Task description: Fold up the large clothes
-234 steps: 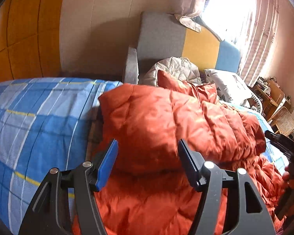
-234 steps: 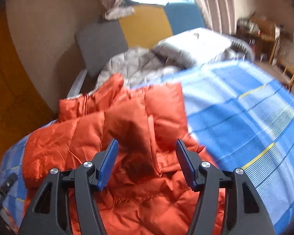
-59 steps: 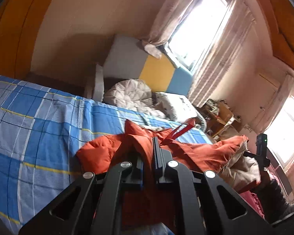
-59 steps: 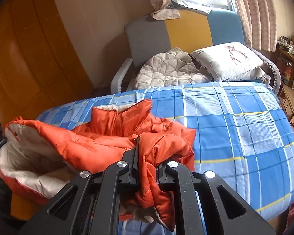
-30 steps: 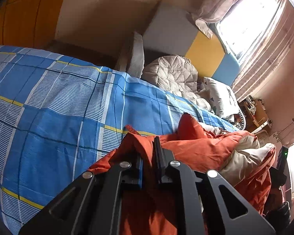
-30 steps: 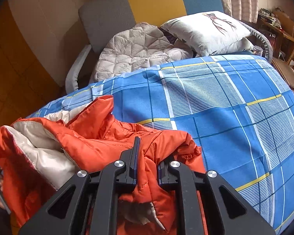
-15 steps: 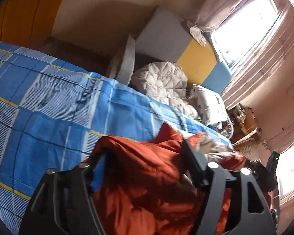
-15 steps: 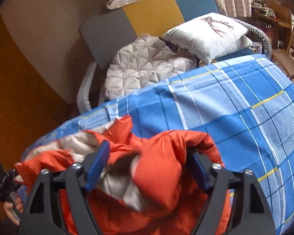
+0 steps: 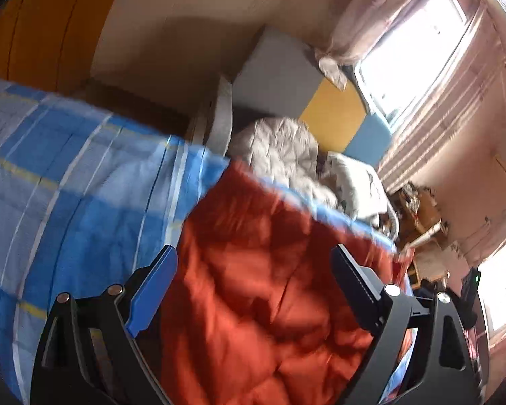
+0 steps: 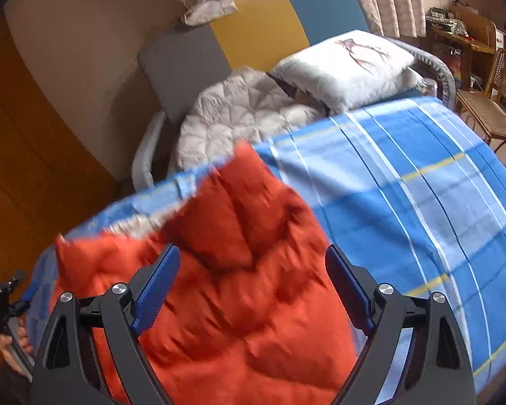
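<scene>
An orange puffer jacket (image 9: 259, 287) lies bunched on the bed's blue plaid sheet (image 9: 84, 202). My left gripper (image 9: 253, 253) hangs just above it with its jaws opening wide; the jacket shows between the blue pads, which do not press on it. In the right wrist view the same jacket (image 10: 239, 270) spreads under my right gripper (image 10: 253, 251), whose jaws are also opening, free of the fabric. A strip of the jacket's pale lining (image 10: 141, 226) shows at its far edge. Both views are motion-blurred.
Behind the bed (image 10: 404, 185) stands a seat with grey, yellow and blue cushions (image 10: 259, 30), holding a quilted pale garment (image 10: 239, 114) and a white pillow (image 10: 347, 64). A wicker chair (image 10: 496, 101) and wooden desk stand at the right. A hand (image 10: 13, 344) holds the other gripper at left.
Both grippers were shut on folds of the orange jacket a second ago. They have let go, opened wide and risen a little; the jacket has dropped onto the bed.
</scene>
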`<action>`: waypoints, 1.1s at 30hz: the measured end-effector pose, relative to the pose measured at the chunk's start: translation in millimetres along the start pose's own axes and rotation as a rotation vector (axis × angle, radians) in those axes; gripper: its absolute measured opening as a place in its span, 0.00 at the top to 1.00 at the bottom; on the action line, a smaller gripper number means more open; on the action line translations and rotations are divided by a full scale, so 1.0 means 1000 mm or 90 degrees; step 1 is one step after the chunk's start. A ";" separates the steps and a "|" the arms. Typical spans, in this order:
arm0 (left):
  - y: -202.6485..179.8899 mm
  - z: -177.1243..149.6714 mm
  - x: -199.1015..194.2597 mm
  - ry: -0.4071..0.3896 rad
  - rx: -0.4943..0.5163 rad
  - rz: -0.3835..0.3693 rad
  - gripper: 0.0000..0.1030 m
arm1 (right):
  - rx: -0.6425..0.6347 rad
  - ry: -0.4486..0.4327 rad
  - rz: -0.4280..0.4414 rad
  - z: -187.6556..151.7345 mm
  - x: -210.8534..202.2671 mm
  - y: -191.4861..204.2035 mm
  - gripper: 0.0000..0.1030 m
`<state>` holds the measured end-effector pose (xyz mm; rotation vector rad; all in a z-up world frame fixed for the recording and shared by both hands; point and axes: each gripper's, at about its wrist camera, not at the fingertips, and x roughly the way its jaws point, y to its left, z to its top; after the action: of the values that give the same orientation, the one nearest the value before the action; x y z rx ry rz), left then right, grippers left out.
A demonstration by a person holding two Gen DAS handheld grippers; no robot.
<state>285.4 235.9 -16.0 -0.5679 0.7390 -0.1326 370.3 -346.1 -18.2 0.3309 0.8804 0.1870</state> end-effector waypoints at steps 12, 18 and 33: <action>0.023 -0.093 0.009 0.091 -0.003 -0.040 0.68 | 0.011 0.106 -0.001 -0.058 0.017 -0.035 0.42; 0.009 -0.092 -0.012 0.078 0.025 -0.055 0.92 | -0.013 0.106 0.022 -0.062 -0.001 -0.028 0.81; 0.008 -0.132 -0.088 0.084 0.048 -0.053 0.84 | -0.106 0.145 0.047 -0.097 -0.074 -0.033 0.87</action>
<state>131.2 211.1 -46.1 -0.5211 0.8345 -0.2764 248.7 -378.7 -33.8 0.1893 1.0709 0.3696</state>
